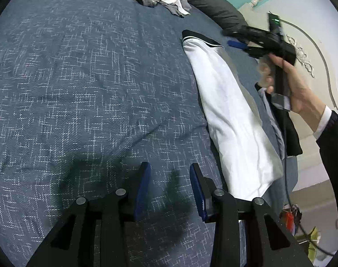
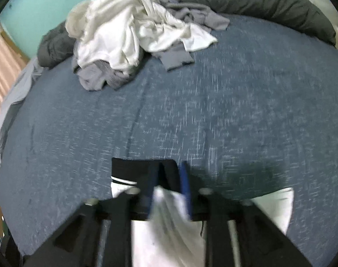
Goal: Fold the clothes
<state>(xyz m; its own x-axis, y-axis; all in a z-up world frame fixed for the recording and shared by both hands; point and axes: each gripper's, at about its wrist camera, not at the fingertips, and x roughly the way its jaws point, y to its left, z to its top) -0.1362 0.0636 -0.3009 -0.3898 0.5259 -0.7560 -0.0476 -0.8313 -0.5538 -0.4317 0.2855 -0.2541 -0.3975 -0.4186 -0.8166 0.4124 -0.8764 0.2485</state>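
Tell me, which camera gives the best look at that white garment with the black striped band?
The left wrist view: the white garment lies folded lengthwise on the blue bedspread, its whole length visible from the black band to the far end. The right wrist view shows only blurred pieces of it, largely covered by the right gripper.

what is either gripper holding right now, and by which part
Nothing. The left gripper stands open over the bedspread; the right gripper is open, white garment loose between its fingers.
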